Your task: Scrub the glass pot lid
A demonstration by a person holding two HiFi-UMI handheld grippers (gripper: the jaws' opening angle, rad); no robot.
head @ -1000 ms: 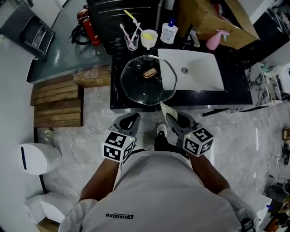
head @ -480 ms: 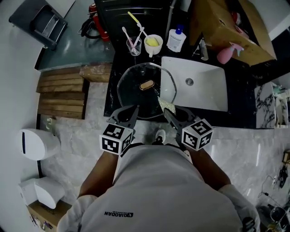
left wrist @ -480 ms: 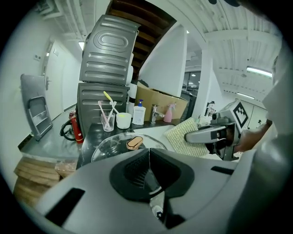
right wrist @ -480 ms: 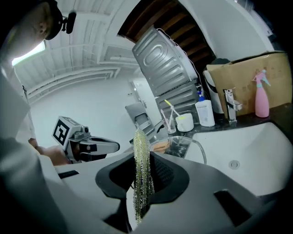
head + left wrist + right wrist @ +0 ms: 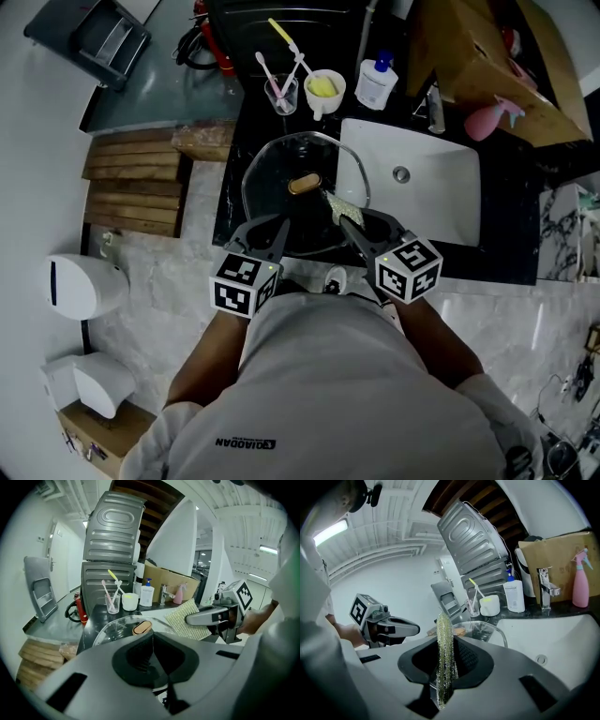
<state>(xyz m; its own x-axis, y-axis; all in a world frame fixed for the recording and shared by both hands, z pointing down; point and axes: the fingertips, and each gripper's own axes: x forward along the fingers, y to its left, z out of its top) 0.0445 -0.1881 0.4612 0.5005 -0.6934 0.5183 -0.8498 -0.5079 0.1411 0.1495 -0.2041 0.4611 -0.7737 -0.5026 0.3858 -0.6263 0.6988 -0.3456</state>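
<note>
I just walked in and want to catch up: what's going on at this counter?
A person holds a two-jaw gripper in each hand over a glass pot lid lying on the black counter beside the white sink. The right gripper is shut on a glittery scrub pad, poised over the lid's near right part; whether it touches the glass is unclear. The left gripper, jaws together and empty, sits at the lid's near rim.

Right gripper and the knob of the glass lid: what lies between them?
A scouring pad, clamped in the right gripper, reaches over the glass lid toward its knob. The head view shows this; contact with the glass cannot be told.
</note>
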